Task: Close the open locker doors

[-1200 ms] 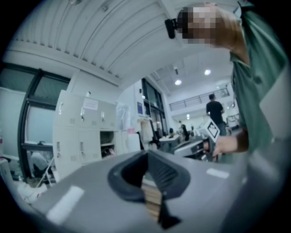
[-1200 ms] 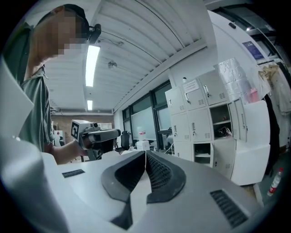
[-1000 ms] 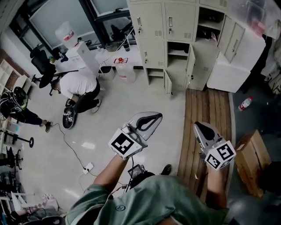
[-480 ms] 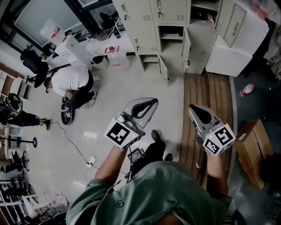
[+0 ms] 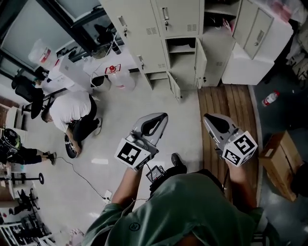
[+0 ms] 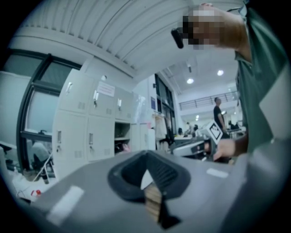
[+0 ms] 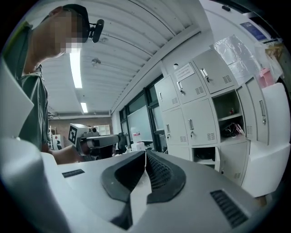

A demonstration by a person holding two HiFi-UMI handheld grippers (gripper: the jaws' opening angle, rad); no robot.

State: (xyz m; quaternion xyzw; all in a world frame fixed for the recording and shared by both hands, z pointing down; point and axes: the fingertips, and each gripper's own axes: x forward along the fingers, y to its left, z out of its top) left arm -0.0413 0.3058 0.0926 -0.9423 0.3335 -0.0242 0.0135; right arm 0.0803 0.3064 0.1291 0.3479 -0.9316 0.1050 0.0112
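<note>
A bank of beige lockers (image 5: 159,24) stands ahead. One tall door (image 5: 200,61) hangs ajar beside an open shelf bay (image 5: 180,50). A small lower door (image 5: 174,87) also stands open, and an upper bay (image 5: 217,12) shows its contents. My left gripper (image 5: 162,116) and right gripper (image 5: 208,118) both point level at the lockers, well short of them, each shut and holding nothing. The left gripper view shows the shut tips (image 6: 146,154) with the lockers (image 6: 91,132) beyond. In the right gripper view the jaws (image 7: 145,153) are shut, and open bays (image 7: 226,108) lie to the right.
A person in a white shirt (image 5: 72,111) crouches on the floor at left, near water jugs (image 5: 120,77) and a cable (image 5: 84,175). Wooden planks (image 5: 226,103) run to the lockers on the right. There are also a white cabinet (image 5: 255,53), a bottle (image 5: 269,98) and a cardboard box (image 5: 279,163).
The person and both grippers have moved toward the lockers, which now sit nearer and larger in the head view. Both pairs of jaws look the same as before.
</note>
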